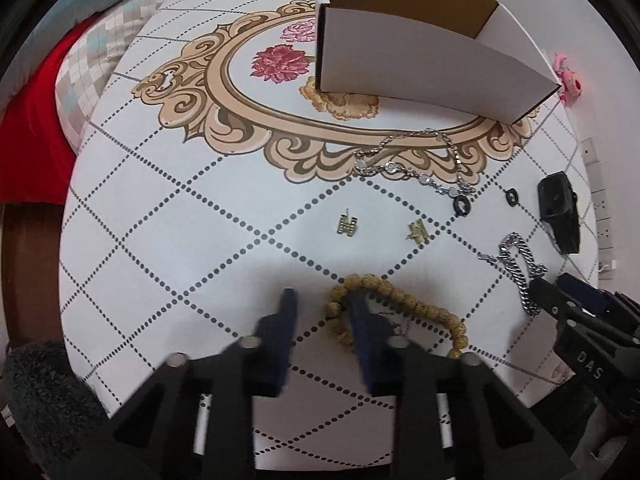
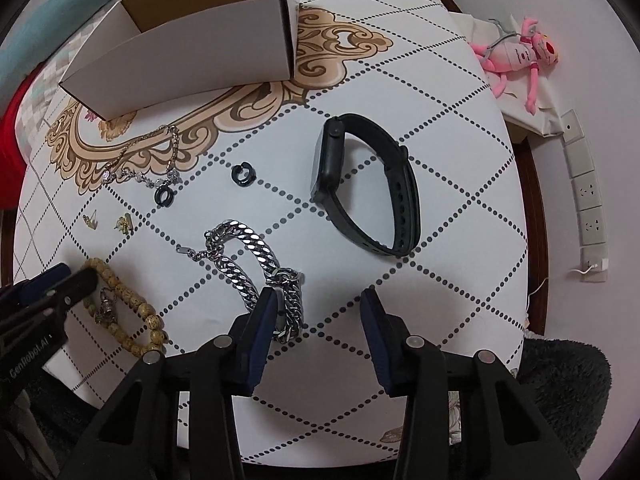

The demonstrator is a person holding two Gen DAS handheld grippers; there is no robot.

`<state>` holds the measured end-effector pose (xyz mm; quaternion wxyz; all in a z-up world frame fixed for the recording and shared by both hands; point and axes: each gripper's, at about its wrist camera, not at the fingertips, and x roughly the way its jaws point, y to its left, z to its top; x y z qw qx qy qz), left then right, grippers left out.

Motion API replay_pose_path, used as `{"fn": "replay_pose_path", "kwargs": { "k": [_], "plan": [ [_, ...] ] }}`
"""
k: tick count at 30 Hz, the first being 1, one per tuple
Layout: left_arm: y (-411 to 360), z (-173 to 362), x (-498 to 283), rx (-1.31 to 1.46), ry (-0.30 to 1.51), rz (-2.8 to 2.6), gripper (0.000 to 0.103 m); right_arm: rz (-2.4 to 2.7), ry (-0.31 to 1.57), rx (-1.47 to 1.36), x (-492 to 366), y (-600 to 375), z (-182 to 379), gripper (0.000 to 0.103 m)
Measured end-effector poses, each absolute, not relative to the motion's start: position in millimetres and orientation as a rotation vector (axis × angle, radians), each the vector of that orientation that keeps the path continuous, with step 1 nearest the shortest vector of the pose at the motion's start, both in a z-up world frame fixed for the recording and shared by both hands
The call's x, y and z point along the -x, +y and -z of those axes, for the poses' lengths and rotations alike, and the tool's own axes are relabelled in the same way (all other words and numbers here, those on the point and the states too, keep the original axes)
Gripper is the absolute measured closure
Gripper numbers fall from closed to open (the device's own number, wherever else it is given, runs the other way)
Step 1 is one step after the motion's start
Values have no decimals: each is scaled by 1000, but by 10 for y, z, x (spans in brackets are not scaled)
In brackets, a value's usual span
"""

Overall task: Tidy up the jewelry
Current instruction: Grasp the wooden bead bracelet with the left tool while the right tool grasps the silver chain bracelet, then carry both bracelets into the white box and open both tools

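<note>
My left gripper (image 1: 322, 300) is open, low over the table, its right finger over the left end of a tan bead bracelet (image 1: 416, 306), also in the right wrist view (image 2: 132, 304). My right gripper (image 2: 318, 300) is open; its left finger sits beside a heavy silver chain bracelet (image 2: 248, 256), also in the left wrist view (image 1: 520, 264). A thin crystal necklace (image 1: 416, 164), two black hoop earrings (image 2: 242, 174) (image 2: 165, 195), two gold earrings (image 1: 347, 225) (image 1: 418, 232) and a black watch (image 2: 360, 184) lie on the tablecloth.
An open white cardboard box (image 1: 420, 60) stands at the back of the table, also in the right wrist view (image 2: 188, 52). A pink plush toy (image 2: 516, 56) lies beyond the table's right edge. Wall sockets (image 2: 588, 196) are at the right.
</note>
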<state>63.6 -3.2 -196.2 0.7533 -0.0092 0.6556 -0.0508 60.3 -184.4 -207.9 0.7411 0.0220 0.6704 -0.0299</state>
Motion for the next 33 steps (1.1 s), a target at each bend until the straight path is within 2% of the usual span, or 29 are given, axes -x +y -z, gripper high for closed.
{"fn": "replay_pose_path", "kwargs": {
  "k": [2,7,9,10,11,20,25,33],
  "plan": [
    [2,1958,-622,40,1431,122,96,65,1468,-45,-590,-1821,2067,58],
    [89,1903,-620,76,1420,126,97,63,1466,-48,-612,-1860,2080,57],
    [155,1840,-581,76,1401,127,97,60,1451,-49,-611,-1898,2083,61],
    [187,1792,-559,75,1393,127,97,55,1434,-52,-605,-1917,2072,85],
    [219,1746,-546,72,1383,128,97,48,1431,-66,-594,-1933,2068,94],
    [429,1273,-518,71,1281,135,97,2,1372,-258,-487,-2163,1877,95],
    [201,1149,-632,69,1242,136,97,-3,1315,-352,-453,-2293,1741,95],
    [88,909,-679,83,1197,163,97,-50,1198,-360,-467,-2286,1299,95]
  ]
}}
